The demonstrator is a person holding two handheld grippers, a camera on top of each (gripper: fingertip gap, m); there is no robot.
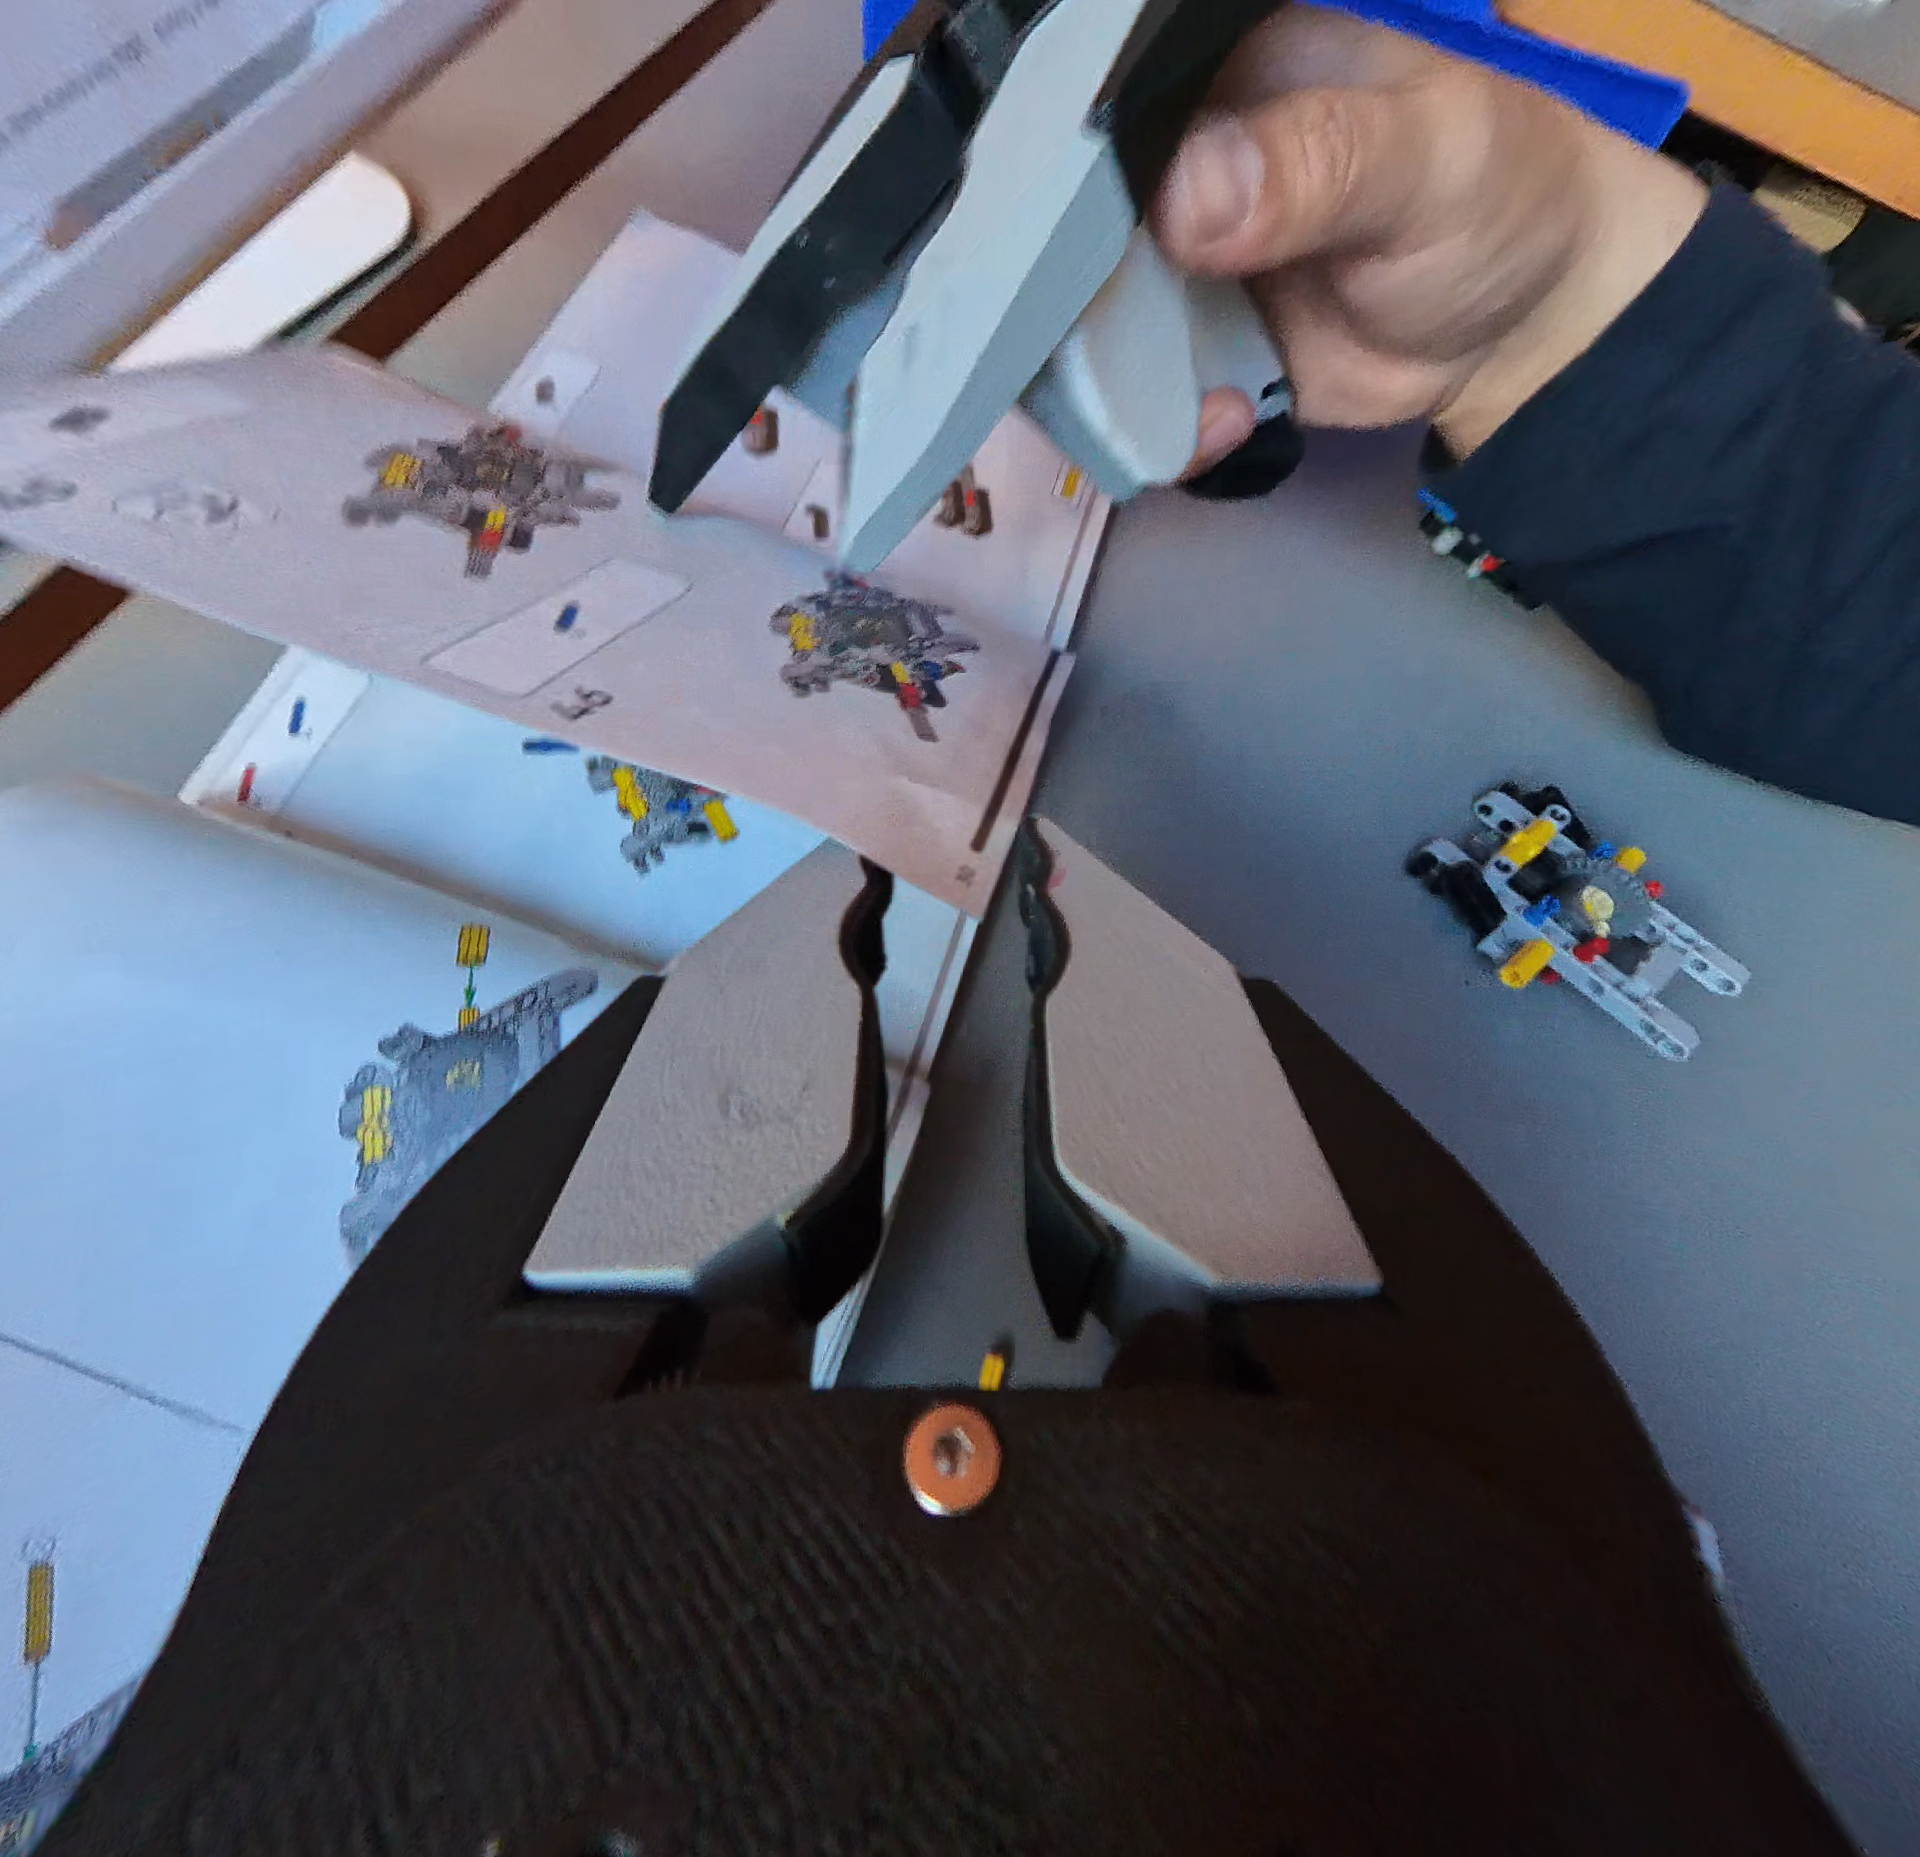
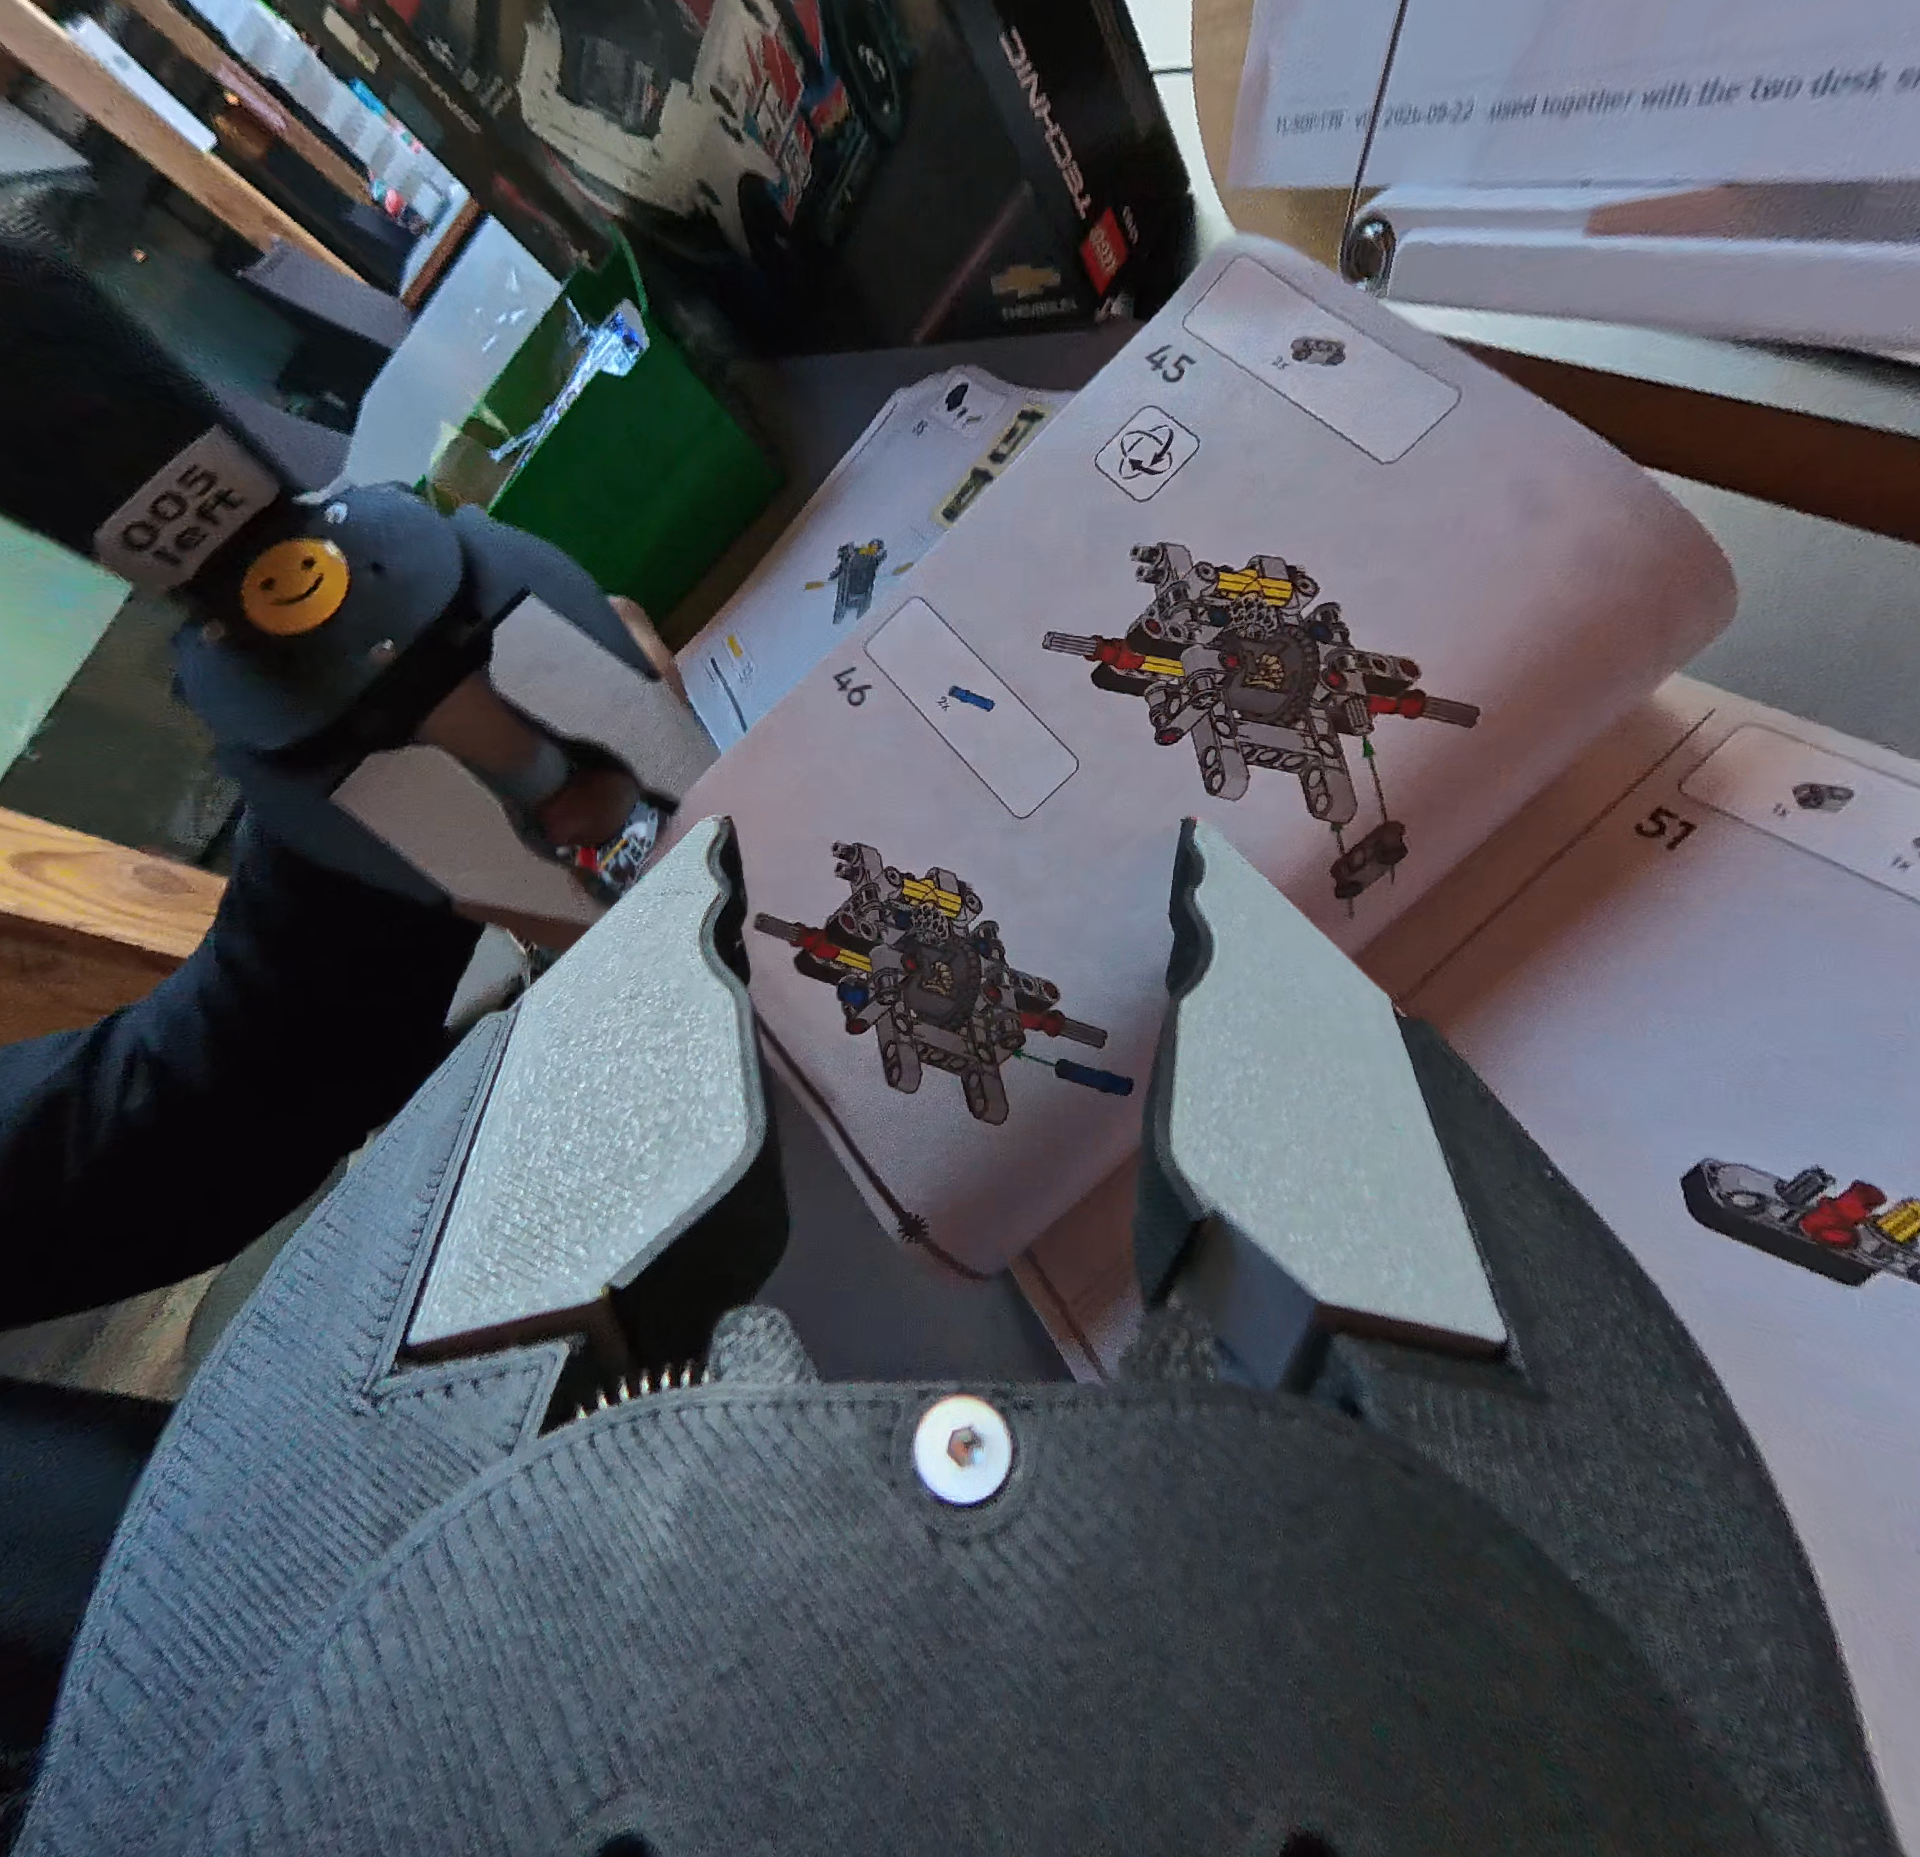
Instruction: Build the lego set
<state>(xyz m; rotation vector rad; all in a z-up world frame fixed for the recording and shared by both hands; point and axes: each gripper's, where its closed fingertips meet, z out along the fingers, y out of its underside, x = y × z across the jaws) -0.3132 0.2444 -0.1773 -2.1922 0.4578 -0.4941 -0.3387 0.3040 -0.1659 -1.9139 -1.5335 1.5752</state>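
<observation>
A lifted booklet page (image 1: pixel 665 602) is seen lying just ahead of the slightly parted, empty left gripper (image 1: pixel 956 872) and beneath the wide-spread right gripper (image 2: pixel 961 872).

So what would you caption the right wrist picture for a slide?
Open right gripper fingers hover over a curled page of a building-instruction booklet, with the left gripper beside it.

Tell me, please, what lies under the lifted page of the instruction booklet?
Under the lifted page lie further booklet pages printed with brick-model drawings, resting on the grey table. The middle part of those pages is covered by the curved sheet, so it cannot be seen.
</observation>
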